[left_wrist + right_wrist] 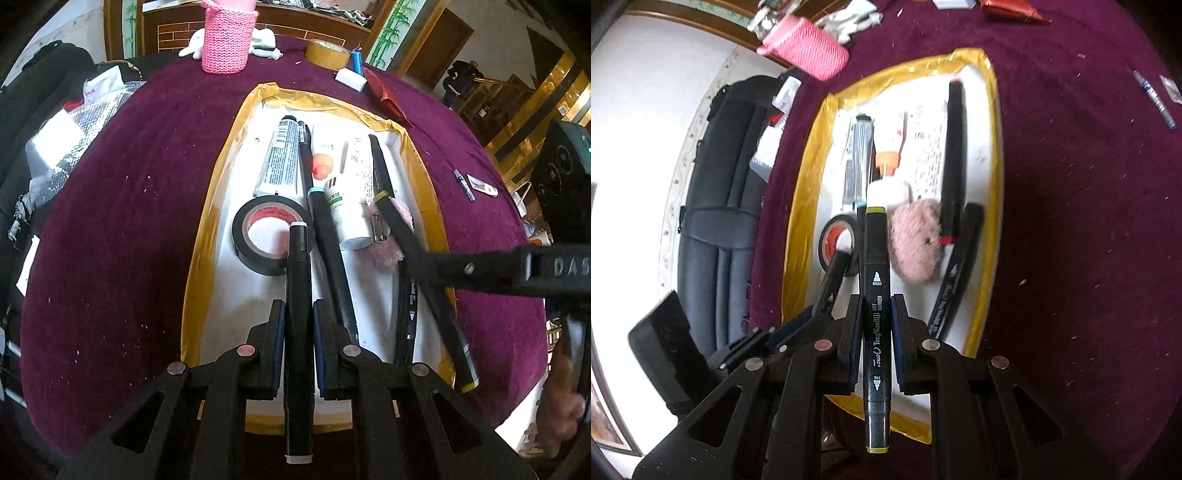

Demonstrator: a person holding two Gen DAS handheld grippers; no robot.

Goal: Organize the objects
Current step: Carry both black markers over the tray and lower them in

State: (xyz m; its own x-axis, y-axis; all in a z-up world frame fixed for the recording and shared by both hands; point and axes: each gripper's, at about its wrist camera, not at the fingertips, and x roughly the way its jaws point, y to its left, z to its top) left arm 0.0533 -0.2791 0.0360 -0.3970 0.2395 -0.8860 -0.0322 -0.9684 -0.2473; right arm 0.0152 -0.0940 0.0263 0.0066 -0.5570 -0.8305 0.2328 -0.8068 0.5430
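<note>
My left gripper (pixel 299 310) is shut on a black marker with white caps (pixel 298 266), held lengthwise over the near end of a white tray with a yellow taped rim (pixel 207 236). From the right, my right gripper (pixel 424 266) reaches over the tray, shut on a black marker with yellow-green caps (pixel 397 221). In the right wrist view that marker (pixel 875 251) sits between the pads of the right gripper (pixel 875 306), above the tray rim (pixel 805 206). The left gripper (pixel 812 317) with its white-capped marker (pixel 836 269) is at lower left.
In the tray lie a black tape roll (pixel 240 236), a grey tube (pixel 280 155), a white tube (pixel 347 214), several black markers and a pink fluffy item (pixel 916 240). On the maroon cloth stand a pink knitted holder (pixel 227 40), brown tape (pixel 327 53) and a small pen (pixel 464 184).
</note>
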